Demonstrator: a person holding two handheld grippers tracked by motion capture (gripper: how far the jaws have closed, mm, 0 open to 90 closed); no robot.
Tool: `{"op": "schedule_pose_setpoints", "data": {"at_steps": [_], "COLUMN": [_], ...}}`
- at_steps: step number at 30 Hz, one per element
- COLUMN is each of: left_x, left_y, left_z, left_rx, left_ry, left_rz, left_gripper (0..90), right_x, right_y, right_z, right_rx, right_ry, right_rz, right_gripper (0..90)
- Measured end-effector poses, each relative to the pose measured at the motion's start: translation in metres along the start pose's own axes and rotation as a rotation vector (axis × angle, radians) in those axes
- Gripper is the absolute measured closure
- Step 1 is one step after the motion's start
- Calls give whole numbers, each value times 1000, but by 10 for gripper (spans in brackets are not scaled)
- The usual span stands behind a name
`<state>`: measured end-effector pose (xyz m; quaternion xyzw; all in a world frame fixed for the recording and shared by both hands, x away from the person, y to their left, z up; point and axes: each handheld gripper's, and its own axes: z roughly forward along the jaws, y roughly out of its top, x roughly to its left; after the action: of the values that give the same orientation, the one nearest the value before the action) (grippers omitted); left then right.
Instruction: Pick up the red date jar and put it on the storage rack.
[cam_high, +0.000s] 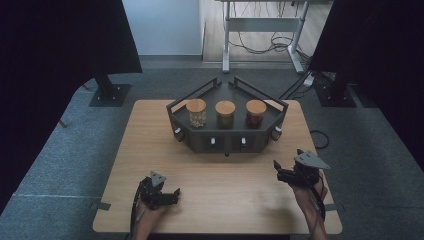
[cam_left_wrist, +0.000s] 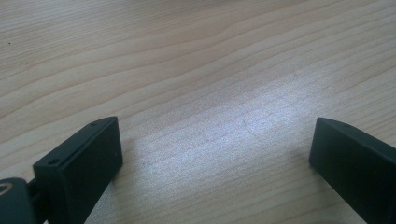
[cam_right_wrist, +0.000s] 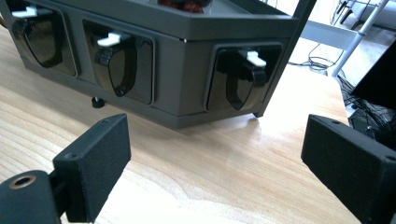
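Observation:
A dark grey angular rack (cam_high: 227, 137) stands at the far middle of the wooden table (cam_high: 150, 150). On it are three glass jars with wooden lids: a pale-filled one (cam_high: 196, 113), a green-filled one (cam_high: 225, 114) and a red-filled one (cam_high: 255, 114). Its front faces carry dark dispensers with white levers (cam_right_wrist: 248, 74). My left gripper (cam_high: 172, 196) rests low at the table's near left, open over bare wood (cam_left_wrist: 210, 112). My right gripper (cam_high: 278, 170) hovers near the right front, open, pointing at the rack's right corner (cam_right_wrist: 215, 93). Nothing lies between either pair of jaws.
Black stands (cam_high: 110, 92) rise at both back corners beyond the table. A white desk frame (cam_high: 262, 25) with cables stands farther back on the grey carpet. Bare wood (cam_high: 225, 180) lies between the rack and the grippers.

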<state>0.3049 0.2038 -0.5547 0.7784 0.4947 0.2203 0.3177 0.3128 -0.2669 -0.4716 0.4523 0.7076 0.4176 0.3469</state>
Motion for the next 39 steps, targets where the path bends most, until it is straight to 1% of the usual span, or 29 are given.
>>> {"op": "schedule_pose_setpoints", "data": {"at_steps": [11,34,39], "left_x": [0,0,0], "left_y": [0,0,0], "left_z": [0,0,0], "left_rx": [0,0,0], "left_ry": [0,0,1], "left_rz": [0,0,-1], "left_gripper": [23,23,23], "right_x": [0,-1,1], "right_y": [-16,-44,-53], "right_z": [3,5,7], "right_rx": [28,72,90], "right_ry": [-11,-23,-23], "right_rz": [2,29,32], "right_gripper": [77,78,79]}}
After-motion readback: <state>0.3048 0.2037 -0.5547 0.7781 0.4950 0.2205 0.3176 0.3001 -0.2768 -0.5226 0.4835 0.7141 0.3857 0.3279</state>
